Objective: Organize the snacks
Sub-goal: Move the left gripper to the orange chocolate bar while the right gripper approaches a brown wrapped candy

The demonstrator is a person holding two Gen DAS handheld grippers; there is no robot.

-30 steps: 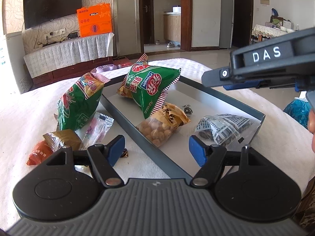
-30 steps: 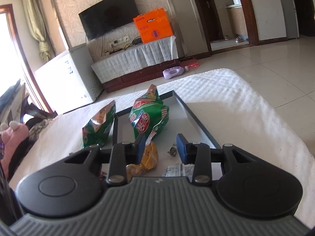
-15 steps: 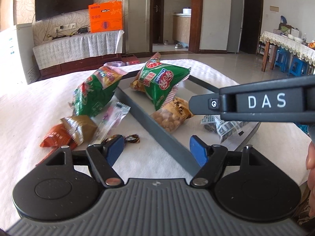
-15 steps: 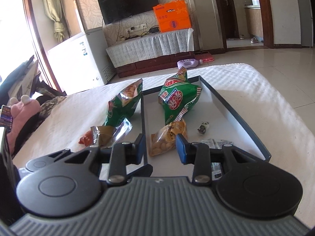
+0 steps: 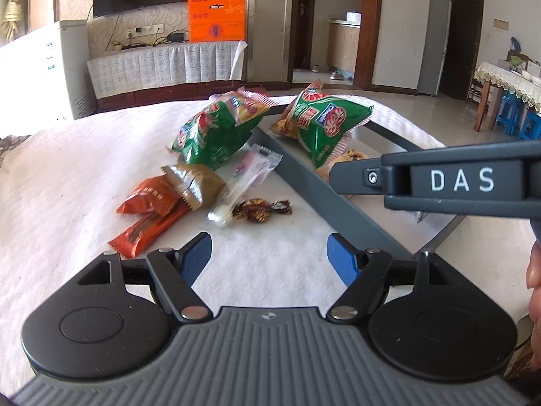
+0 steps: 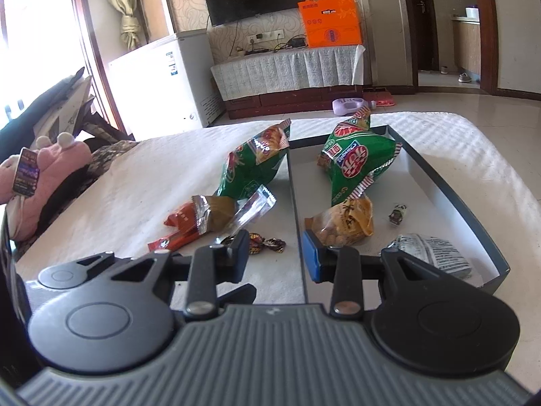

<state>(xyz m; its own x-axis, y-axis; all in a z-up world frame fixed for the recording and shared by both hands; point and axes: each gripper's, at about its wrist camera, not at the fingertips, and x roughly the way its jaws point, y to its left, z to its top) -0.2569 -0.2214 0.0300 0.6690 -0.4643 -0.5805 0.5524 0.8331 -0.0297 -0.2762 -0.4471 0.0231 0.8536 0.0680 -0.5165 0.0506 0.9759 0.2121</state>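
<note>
Just ahead of the left claw (image 5: 268, 257), hanging wide and empty, loose snacks are lying beside the tray (image 5: 341, 203); the right claw (image 6: 275, 253) is hovering narrow, empty. Next: picking the wrapped candy (image 5: 260, 210).

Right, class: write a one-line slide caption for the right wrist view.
Open right gripper hovers empty at the grey tray edge, peanut bag inside, wrapped candies outside.

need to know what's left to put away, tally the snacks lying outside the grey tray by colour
green bag: 1
orange-red packets: 2
brown-gold packet: 1
clear pinkish packet: 1
dark twist-wrapped sweet: 1
total: 6
</note>
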